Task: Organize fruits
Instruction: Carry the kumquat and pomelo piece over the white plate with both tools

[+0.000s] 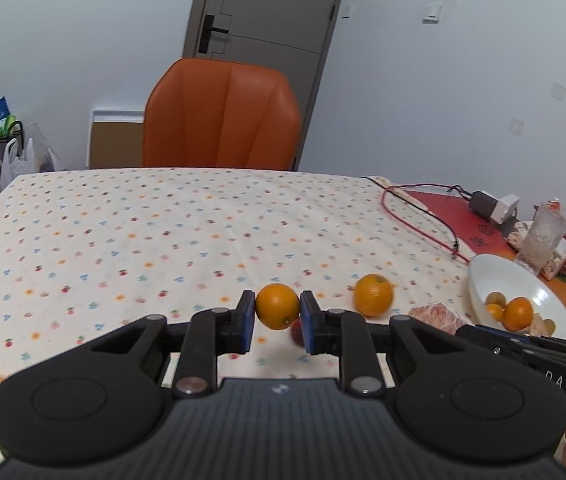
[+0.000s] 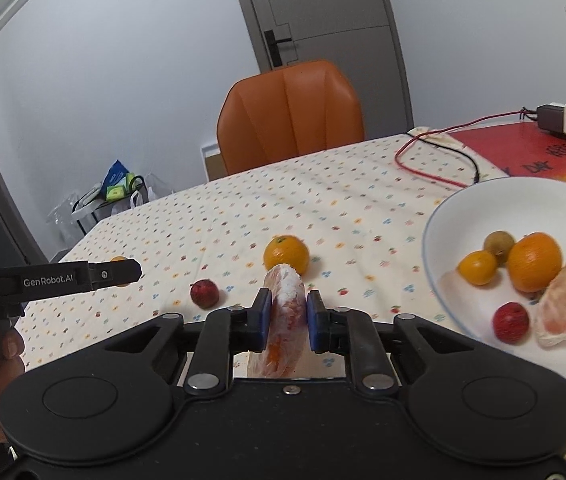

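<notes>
- The left gripper [image 1: 277, 316] is clamped on a small round orange fruit [image 1: 277, 306], its blue pads pressing both sides, the fruit held clear above the flower-dotted tablecloth [image 1: 123, 232]
- The right gripper [image 2: 289, 316] is closed on a peeled, pale pink citrus segment [image 2: 286, 312], gripped edge-on between its pads
- Just beyond the grippers, a larger loose orange [image 2: 286, 255] and a small dark red round fruit [image 2: 204, 293] lie on the cloth
- To the right stands the wide white ceramic bowl [image 2: 483, 204], holding two orange fruits, a brownish one, a red one and another peeled segment
- By my reckoning the sorting is about halfway: five pieces are in the bowl, two are in hand, two wait on the cloth
- The bowl's right side is cut off in both views, so more fruit may sit there
- A yellow fruit at the far right edge of the left view is barely visible
</notes>
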A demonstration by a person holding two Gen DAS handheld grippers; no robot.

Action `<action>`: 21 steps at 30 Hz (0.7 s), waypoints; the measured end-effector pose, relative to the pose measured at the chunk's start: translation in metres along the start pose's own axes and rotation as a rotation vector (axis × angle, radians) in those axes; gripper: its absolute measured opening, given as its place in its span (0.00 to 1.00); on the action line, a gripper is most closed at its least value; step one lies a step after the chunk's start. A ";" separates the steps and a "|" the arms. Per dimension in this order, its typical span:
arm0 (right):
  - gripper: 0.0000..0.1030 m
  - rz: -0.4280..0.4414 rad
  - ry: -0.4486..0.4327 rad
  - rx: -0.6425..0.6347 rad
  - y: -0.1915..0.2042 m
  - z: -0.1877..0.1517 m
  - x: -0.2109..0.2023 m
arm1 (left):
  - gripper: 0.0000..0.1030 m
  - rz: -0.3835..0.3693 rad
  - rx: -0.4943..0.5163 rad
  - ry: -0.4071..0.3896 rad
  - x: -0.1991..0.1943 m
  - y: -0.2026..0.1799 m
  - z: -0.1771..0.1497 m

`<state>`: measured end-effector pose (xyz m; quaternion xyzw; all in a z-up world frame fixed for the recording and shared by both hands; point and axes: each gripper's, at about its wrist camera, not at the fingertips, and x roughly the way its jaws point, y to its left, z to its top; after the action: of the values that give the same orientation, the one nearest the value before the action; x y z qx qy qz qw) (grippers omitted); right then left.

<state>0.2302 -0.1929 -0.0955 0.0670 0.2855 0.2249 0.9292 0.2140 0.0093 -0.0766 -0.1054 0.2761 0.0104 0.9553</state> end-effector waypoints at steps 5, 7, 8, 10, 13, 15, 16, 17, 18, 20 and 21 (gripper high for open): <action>0.17 -0.023 -0.024 0.005 -0.011 0.006 -0.012 | 0.21 -0.037 0.016 -0.007 0.002 -0.019 0.002; 0.17 -0.037 -0.034 0.007 -0.016 0.008 -0.017 | 0.21 -0.051 0.022 -0.008 0.004 -0.028 0.003; 0.17 -0.045 -0.038 0.008 -0.019 0.009 -0.020 | 0.21 -0.059 0.026 -0.009 0.005 -0.032 0.004; 0.17 -0.058 -0.046 0.012 -0.025 0.010 -0.025 | 0.21 -0.072 0.037 -0.009 0.007 -0.041 0.004; 0.17 -0.078 -0.060 0.015 -0.034 0.012 -0.033 | 0.21 -0.093 0.051 -0.009 0.009 -0.054 0.006; 0.17 -0.090 -0.068 0.020 -0.041 0.014 -0.038 | 0.21 -0.106 0.059 -0.010 0.010 -0.063 0.006; 0.17 -0.096 -0.072 0.021 -0.044 0.015 -0.040 | 0.21 -0.112 0.063 -0.010 0.011 -0.067 0.007; 0.16 -0.103 -0.076 0.024 -0.048 0.015 -0.042 | 0.21 -0.118 0.068 -0.010 0.011 -0.071 0.007; 0.16 -0.109 -0.079 0.026 -0.051 0.016 -0.045 | 0.21 -0.124 0.073 -0.010 0.012 -0.075 0.007; 0.16 -0.120 -0.088 0.030 -0.057 0.018 -0.050 | 0.21 -0.135 0.081 -0.009 0.013 -0.083 0.007; 0.16 -0.126 -0.093 0.032 -0.060 0.018 -0.053 | 0.21 -0.139 0.086 -0.008 0.014 -0.087 0.008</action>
<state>0.2247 -0.2706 -0.0695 0.0740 0.2494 0.1583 0.9525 0.2367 -0.0746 -0.0609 -0.0833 0.2644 -0.0674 0.9584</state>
